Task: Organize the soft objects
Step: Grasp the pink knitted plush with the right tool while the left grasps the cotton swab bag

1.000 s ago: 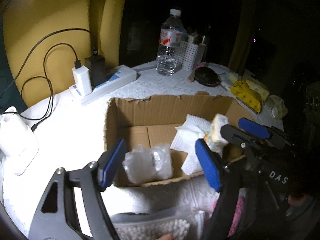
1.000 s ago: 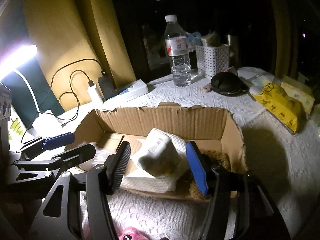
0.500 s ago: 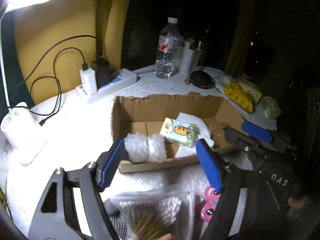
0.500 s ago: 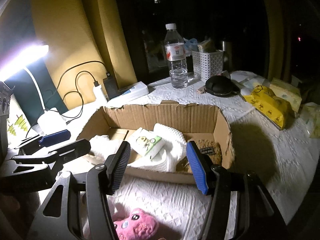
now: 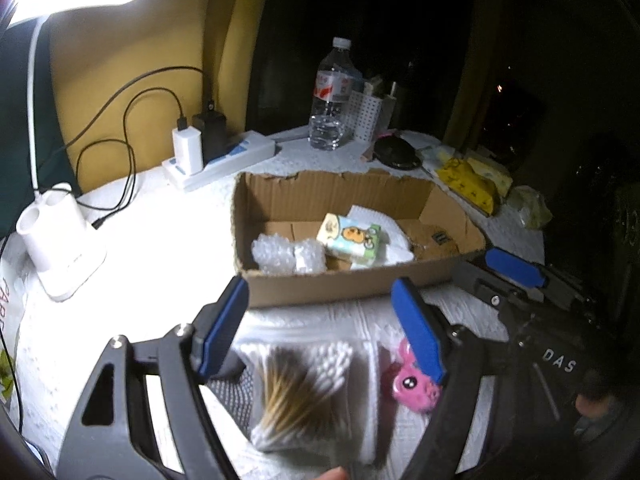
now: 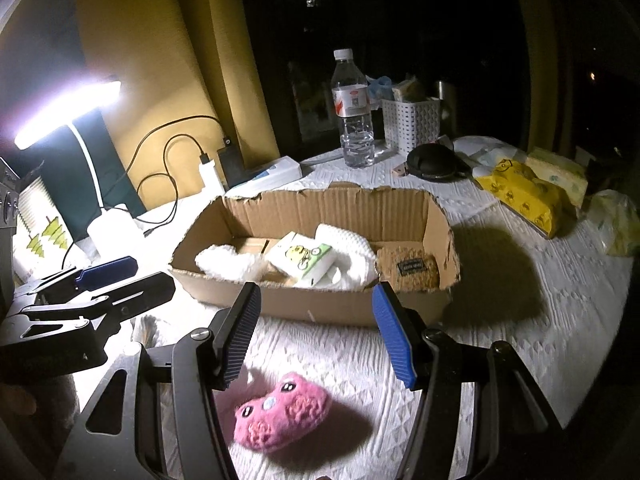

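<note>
Several soft things are already sitting in the cardboard box (image 6: 320, 304) at mid-frame; both grippers (left gripper (image 5: 320, 328), right gripper (image 6: 316, 332)) are hanging spread and empty, the pink plush (image 6: 280, 416) lying outside at the bottom.

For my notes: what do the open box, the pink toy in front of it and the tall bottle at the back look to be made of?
Box: brown corrugated cardboard, matte, with ragged torn top edges showing fluting.
Pink toy: fuzzy plush fabric, probably stuffed, with stitched-looking eyes.
Bottle: clear glossy plastic, most likely, with a white cap, a paper-like label and water visible through it.
</note>
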Motion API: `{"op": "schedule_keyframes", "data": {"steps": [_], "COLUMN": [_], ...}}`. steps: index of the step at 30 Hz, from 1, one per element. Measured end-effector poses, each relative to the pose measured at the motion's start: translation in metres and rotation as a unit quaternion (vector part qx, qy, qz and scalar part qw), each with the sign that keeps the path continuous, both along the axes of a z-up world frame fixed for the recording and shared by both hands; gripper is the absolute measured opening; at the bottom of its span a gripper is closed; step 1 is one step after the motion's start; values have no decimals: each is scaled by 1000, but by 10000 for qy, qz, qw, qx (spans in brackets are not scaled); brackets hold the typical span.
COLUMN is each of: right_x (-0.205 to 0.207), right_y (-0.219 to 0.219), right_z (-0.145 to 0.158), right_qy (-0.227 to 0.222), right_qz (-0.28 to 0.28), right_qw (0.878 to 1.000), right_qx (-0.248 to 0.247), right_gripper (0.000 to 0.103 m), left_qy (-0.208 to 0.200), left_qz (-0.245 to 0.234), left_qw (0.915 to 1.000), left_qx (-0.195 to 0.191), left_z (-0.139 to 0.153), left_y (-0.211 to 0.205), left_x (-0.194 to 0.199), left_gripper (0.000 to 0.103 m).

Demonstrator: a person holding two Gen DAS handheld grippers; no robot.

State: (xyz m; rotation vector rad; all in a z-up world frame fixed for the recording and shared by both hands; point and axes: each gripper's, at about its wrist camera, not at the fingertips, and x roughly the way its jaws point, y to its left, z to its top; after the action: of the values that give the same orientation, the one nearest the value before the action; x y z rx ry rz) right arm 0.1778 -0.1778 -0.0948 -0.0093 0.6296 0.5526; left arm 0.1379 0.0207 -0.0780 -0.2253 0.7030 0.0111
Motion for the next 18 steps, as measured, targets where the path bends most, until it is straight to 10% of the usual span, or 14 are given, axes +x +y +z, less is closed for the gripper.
{"op": "schedule_keyframes", "data": {"steps": [18], "right_x": [-29], "right_y": [-7], "right_z": [-20], "right_qy": [129], "right_qz": [-52], "right_qw": [9999], "right_qx": [-59], "right_gripper": [61], "left_qy": [190], "left_qz": [-141], "left_qw": [9997], "left_qx": [52], "left_z": [-22], "left_y": [-7], "left_x": [-32], "left_gripper": [76]}}
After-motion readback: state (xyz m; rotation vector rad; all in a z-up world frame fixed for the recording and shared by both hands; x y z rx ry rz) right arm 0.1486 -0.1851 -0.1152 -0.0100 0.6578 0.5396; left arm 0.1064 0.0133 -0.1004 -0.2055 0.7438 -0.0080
